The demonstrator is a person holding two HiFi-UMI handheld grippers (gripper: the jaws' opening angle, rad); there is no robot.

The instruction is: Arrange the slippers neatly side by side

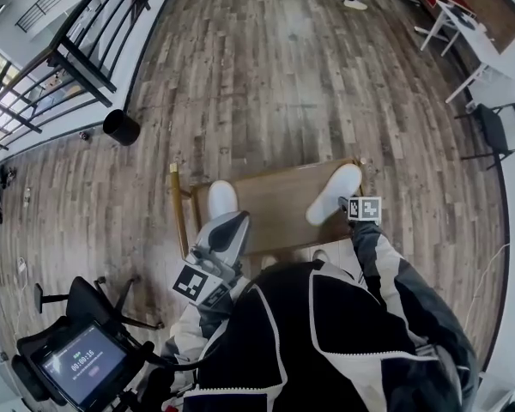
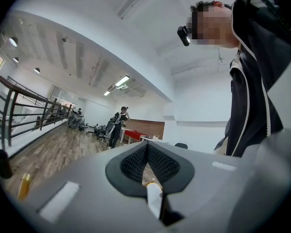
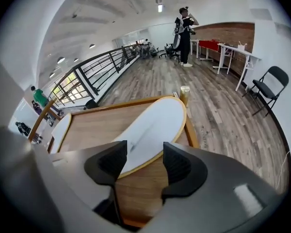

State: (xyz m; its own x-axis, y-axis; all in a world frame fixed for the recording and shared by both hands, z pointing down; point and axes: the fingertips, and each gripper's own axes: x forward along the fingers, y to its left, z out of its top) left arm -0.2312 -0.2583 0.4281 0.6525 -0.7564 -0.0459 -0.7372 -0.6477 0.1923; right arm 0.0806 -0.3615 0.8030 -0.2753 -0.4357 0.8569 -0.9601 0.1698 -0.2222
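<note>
Pointing downward, right claw (image 3: 144,153) gapes wide over white slipper (image 3: 153,123); left claw (image 2: 148,160) lies level, shut.

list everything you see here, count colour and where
low wooden table: 1, brown, centre of head view
flat white slippers with yellow rims: 2, white, one on the table's left, other on its right
round black bin: 1, black, beyond the table, left
black folding chair: 1, black, far right
tablet screen: 1, dark, lower left
standing person: 1, dark clothes, far back
left gripper: 1, grey, jaws shut, near left slipper
right gripper: 1, grey, jaws open over right slipper
</note>
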